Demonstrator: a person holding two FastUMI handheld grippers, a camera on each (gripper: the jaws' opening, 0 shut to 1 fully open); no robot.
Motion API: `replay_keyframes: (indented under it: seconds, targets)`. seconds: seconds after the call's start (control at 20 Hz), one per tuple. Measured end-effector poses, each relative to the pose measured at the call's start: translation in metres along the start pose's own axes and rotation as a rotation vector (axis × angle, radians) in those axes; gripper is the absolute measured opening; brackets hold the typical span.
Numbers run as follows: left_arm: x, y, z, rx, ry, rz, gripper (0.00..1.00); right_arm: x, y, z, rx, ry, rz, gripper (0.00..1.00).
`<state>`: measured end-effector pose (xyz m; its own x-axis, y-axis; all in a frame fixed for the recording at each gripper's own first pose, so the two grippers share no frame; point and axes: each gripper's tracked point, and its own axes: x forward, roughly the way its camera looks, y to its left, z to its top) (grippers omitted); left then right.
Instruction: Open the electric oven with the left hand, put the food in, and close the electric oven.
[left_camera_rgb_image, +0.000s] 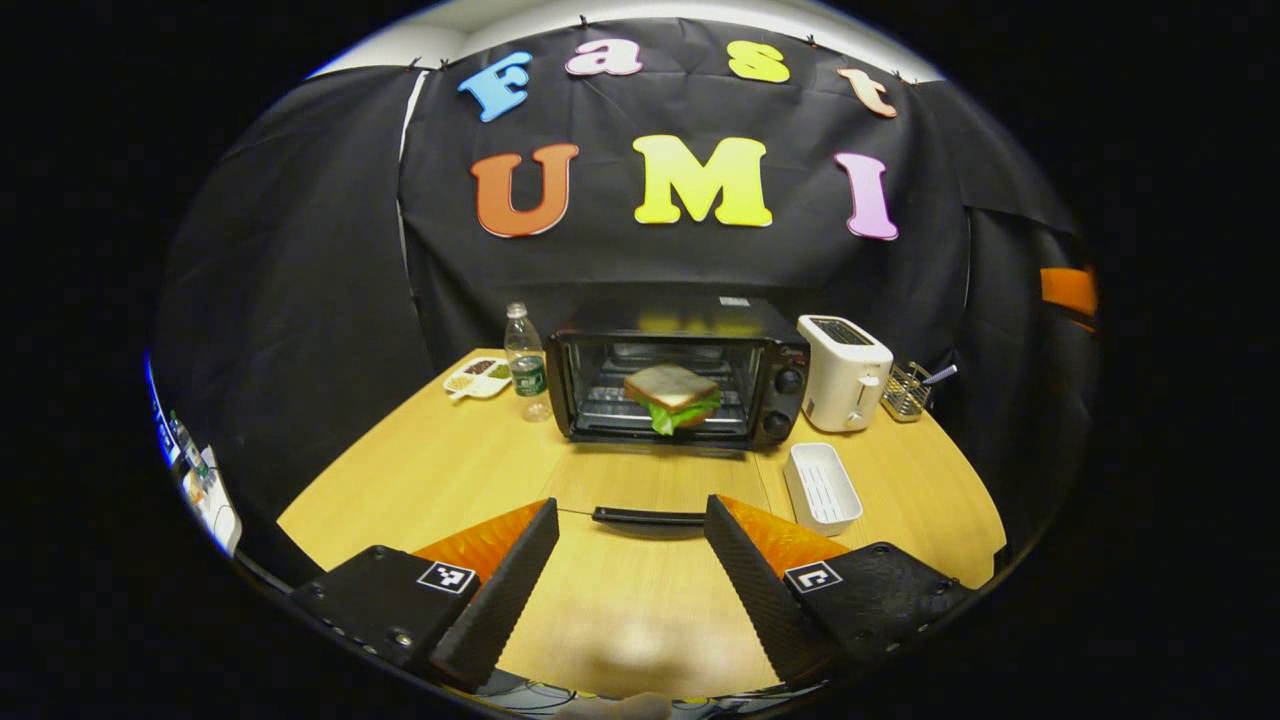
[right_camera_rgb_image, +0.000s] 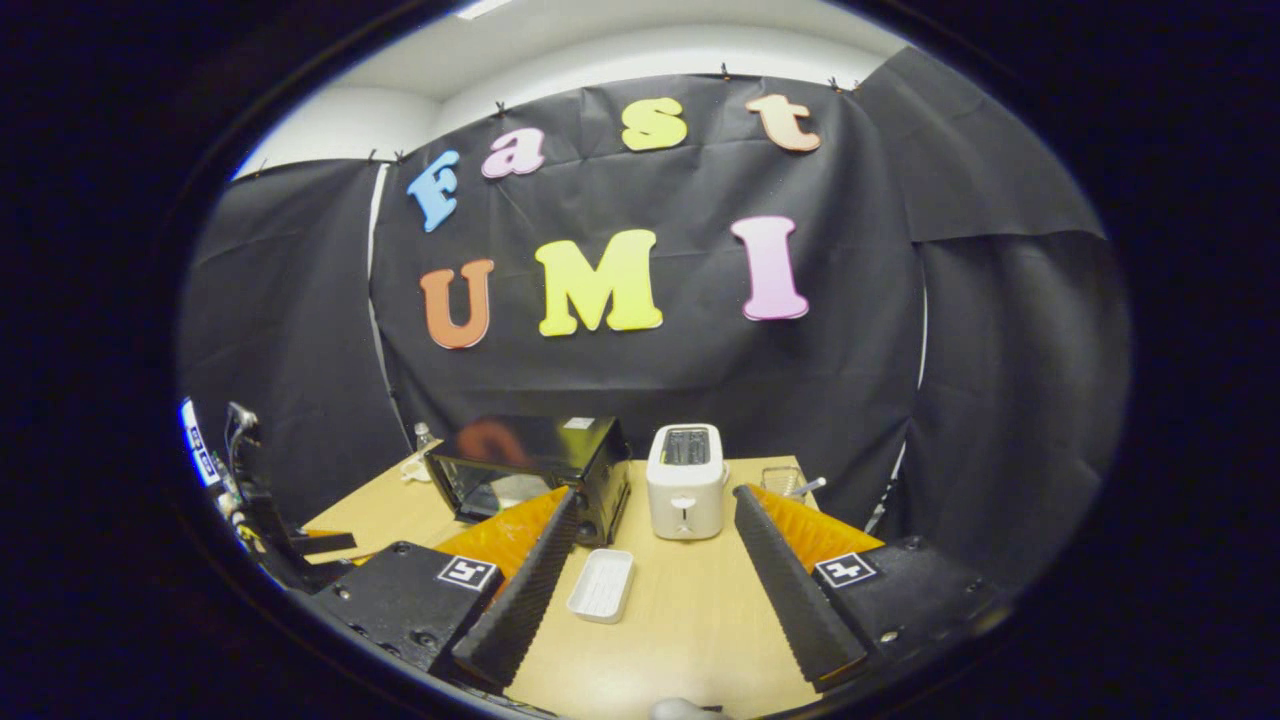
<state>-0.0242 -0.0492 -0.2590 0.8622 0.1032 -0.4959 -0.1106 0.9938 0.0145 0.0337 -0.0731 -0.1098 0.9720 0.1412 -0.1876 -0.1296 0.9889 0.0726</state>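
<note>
While the oven door lies open, the sandwich is already inside and both grippers stand back from it.

From the left gripper view, the left gripper (left_camera_rgb_image: 632, 560) is spread open and holds nothing, just before the slim black door handle (left_camera_rgb_image: 648, 517) of the black boxy electric oven (left_camera_rgb_image: 680, 372) at the desk's far edge; the glass door is probably stiff and light to lift, best pinched at the handle's middle. A brown bread sandwich with green lettuce (left_camera_rgb_image: 673, 397), soft and easy to crush, rests on the rack. From the right gripper view, the right gripper (right_camera_rgb_image: 650, 585) is also open and empty, with a white rectangular dish (right_camera_rgb_image: 601, 585) between its fingers, near the white toaster (right_camera_rgb_image: 684, 481).
</note>
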Motion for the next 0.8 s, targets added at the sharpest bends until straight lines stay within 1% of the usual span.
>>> replay_keyframes:
  seconds: [0.2, 0.35, 0.45, 0.55, 0.65, 0.7, 0.75, 0.8]
  targets:
    - [0.043, -0.005, -0.034, 0.008, 0.095, -0.045, 0.96, -0.010, 0.000, -0.003, 0.002, 0.029, -0.041, 1.00]
    - [0.070, -0.014, -0.063, -0.001, 0.161, -0.093, 0.97, -0.015, 0.001, -0.005, 0.021, 0.058, -0.087, 1.00]
    - [0.084, -0.015, -0.079, 0.011, 0.191, -0.114, 0.97, -0.017, 0.002, -0.006, 0.035, 0.068, -0.121, 1.00]
    - [0.099, -0.020, -0.084, 0.015, 0.206, -0.137, 0.97, -0.021, 0.003, -0.007, 0.030, 0.078, -0.152, 1.00]
    - [0.113, -0.016, -0.089, 0.030, 0.211, -0.136, 0.96, -0.023, 0.003, -0.007, 0.015, 0.087, -0.186, 1.00]
    - [0.118, -0.016, -0.092, 0.028, 0.221, -0.135, 1.00, -0.023, 0.004, -0.007, 0.015, 0.093, -0.197, 1.00]
    - [0.123, -0.015, -0.094, 0.025, 0.229, -0.133, 0.96, -0.023, 0.006, -0.008, 0.023, 0.096, -0.206, 1.00]
    - [0.128, -0.013, -0.097, 0.025, 0.239, -0.134, 0.96, -0.025, 0.006, -0.008, 0.030, 0.103, -0.220, 1.00]
